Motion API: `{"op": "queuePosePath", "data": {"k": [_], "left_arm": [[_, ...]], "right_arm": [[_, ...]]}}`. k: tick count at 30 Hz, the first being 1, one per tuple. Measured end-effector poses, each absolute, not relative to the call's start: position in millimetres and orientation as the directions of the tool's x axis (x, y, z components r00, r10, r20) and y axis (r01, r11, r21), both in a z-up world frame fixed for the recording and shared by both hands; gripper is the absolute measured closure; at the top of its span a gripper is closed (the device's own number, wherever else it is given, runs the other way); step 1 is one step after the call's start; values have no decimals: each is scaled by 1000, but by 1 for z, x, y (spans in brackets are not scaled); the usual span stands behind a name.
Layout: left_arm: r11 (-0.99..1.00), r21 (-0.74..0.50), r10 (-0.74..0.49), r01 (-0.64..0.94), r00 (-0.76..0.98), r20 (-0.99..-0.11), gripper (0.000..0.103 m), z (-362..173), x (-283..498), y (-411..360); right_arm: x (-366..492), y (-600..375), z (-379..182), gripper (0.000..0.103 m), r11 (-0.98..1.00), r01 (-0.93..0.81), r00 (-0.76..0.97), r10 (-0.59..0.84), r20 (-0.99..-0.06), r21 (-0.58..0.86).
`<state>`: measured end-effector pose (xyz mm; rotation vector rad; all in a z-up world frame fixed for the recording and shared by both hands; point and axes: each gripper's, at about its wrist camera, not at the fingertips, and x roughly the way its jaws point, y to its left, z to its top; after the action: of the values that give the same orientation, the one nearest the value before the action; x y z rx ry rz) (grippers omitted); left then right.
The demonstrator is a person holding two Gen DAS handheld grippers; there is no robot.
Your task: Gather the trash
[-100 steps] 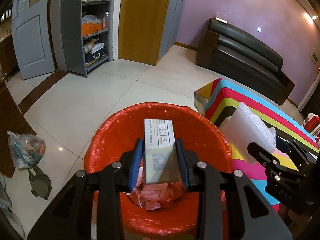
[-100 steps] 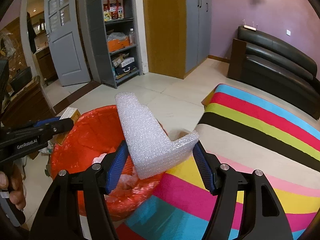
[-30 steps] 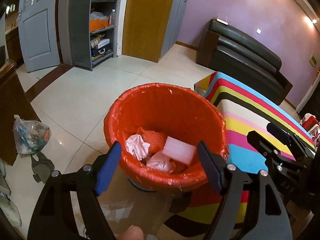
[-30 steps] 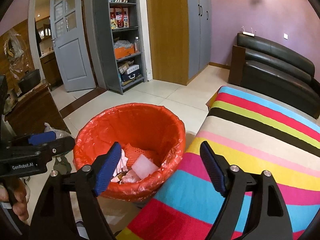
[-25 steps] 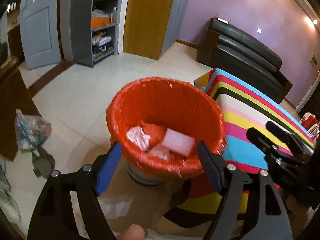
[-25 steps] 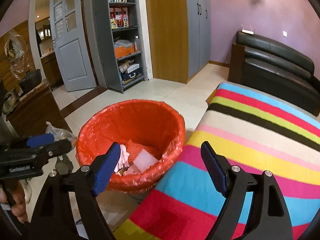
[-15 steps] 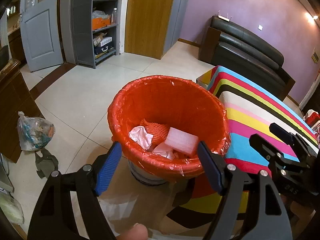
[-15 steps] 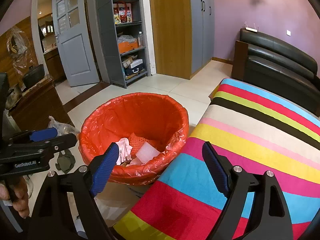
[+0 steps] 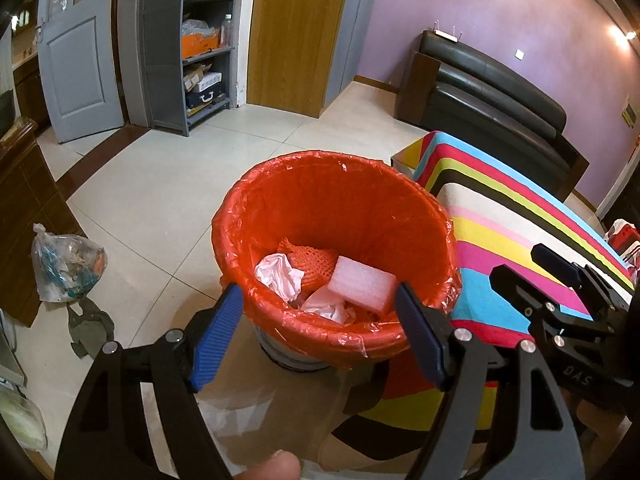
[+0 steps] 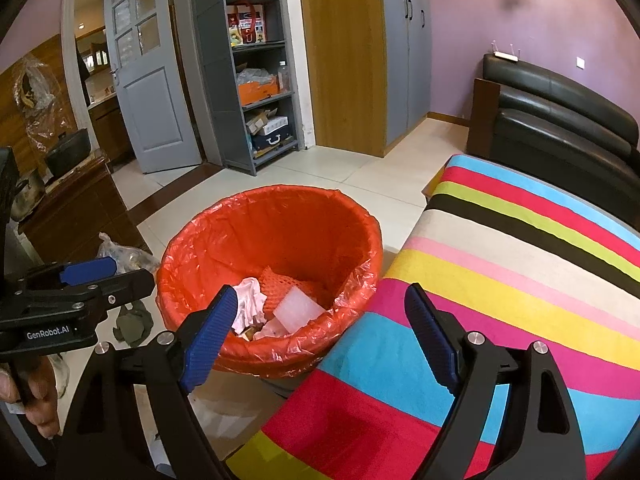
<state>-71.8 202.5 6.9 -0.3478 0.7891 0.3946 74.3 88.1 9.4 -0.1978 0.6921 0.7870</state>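
Left wrist view: your left gripper [image 9: 318,320] and right gripper [image 10: 320,320] both gape wide, holding nothing, just short of the red-lined bin [image 9: 336,184]; foam block [image 9: 362,284] lies inside it.

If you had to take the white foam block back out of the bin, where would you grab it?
The white foam block lies flat on top of the trash in the orange-lined bin, tilted slightly. Come straight down from above with an open tool and pinch its two long side faces; the bin wall probably blocks a sideways approach.
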Motion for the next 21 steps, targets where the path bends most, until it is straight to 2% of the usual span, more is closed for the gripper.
{"op": "queuePosePath", "data": {"k": [21], "left_arm": [[870,-157,210,-468,640,-739,28,9,-68,205]], "right_arm": [[77,98,11,22,692,-717,493,593,-637,90]]}}
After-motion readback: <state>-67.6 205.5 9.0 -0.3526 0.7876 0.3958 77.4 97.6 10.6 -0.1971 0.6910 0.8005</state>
